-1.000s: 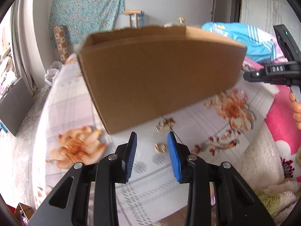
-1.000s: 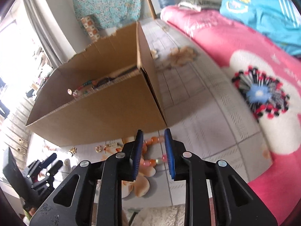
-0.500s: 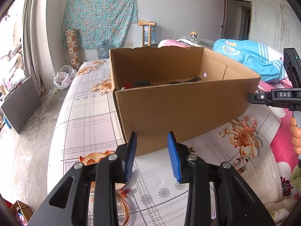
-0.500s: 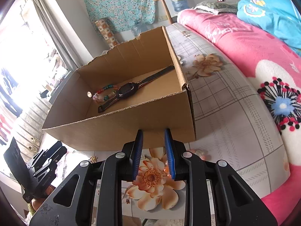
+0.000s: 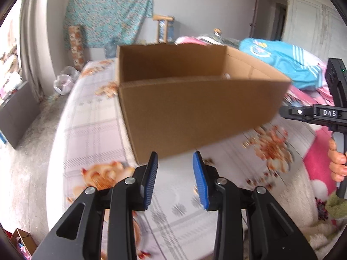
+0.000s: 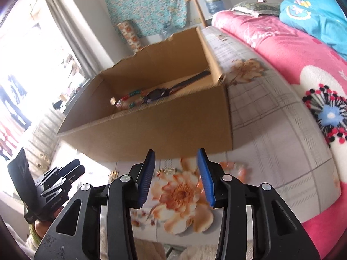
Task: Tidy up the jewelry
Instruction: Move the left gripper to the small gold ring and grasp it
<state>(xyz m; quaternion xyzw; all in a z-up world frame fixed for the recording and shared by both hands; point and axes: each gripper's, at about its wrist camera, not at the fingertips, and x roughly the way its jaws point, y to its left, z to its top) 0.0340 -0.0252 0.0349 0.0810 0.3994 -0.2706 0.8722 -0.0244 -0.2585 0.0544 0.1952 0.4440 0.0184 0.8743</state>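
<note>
Both tongs, left and right, spread, empty. Cardboard box filled frame centre on floral bed sheet; watch, beaded bracelet inside. Orange beads lower right, beside box. Pink blanket upper right.

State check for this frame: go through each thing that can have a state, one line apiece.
left tool: open, holding nothing.
right tool: open, holding nothing.
cardboard box: top open, upright on the bedsheet.
watch: lying flat inside the box.
beaded bracelet: lying inside the box, beside the watch.
loose jewelry: on the bedsheet, outside the box; blurred.
</note>
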